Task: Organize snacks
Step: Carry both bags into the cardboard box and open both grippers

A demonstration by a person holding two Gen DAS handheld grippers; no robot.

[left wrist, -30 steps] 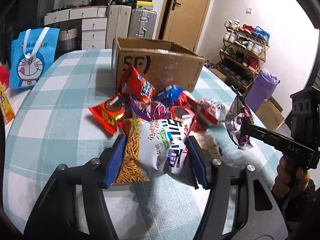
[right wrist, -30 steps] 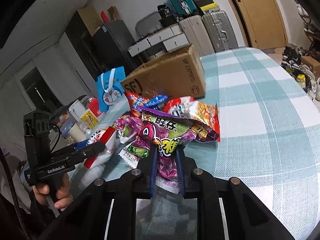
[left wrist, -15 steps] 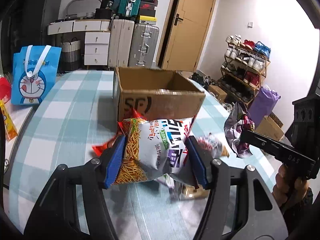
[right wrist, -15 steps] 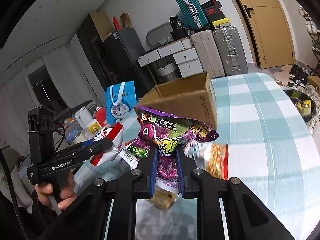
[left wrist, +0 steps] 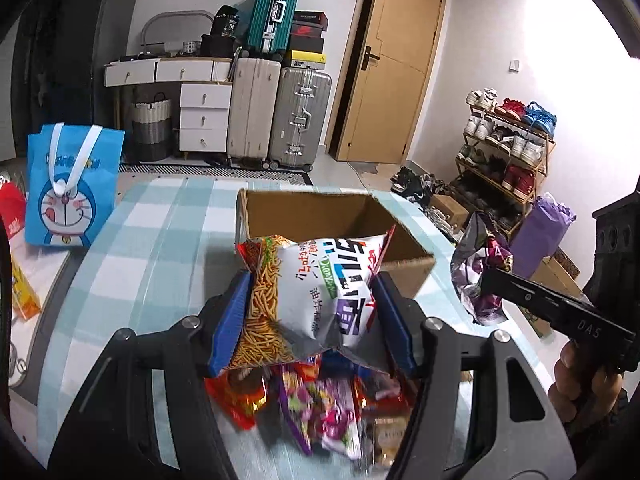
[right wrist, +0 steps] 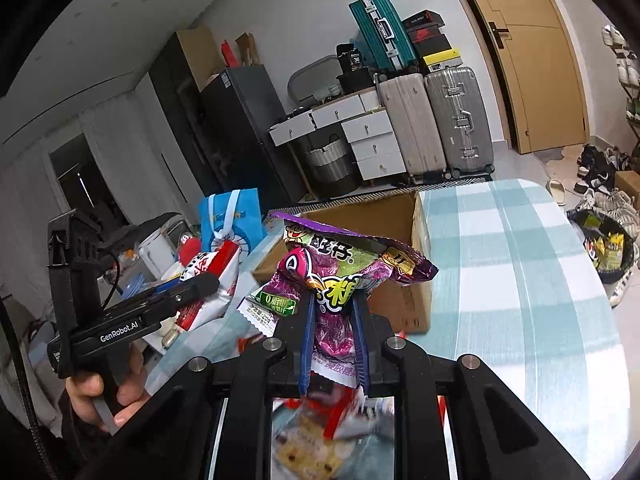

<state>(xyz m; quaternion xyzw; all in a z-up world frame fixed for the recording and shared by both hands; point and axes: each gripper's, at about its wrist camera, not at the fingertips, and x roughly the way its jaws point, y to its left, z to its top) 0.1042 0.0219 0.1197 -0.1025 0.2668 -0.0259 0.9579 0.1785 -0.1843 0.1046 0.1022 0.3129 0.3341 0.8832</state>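
Landmark: cardboard box (left wrist: 336, 216), open-topped, on checked table (left wrist: 160, 232).
Left gripper (left wrist: 312, 316): clamped across noodle-snack bag (left wrist: 316, 284); bag aloft, just short of box's near wall.
Right gripper (right wrist: 334, 324): pinched tight on lower part of purple candy bag (right wrist: 340, 272); aloft, beside box's near corner.
Snack pile (left wrist: 320, 400): on table, near side of box, below both bags.
Risk, left: puffy, slick bag held by its sides; could squirm out, or burst under squeeze.
Risk, right: top-heavy bag may swing, catch box rim, tear free.
Risk, shared: both bags bound for one opening; likely collision above box.
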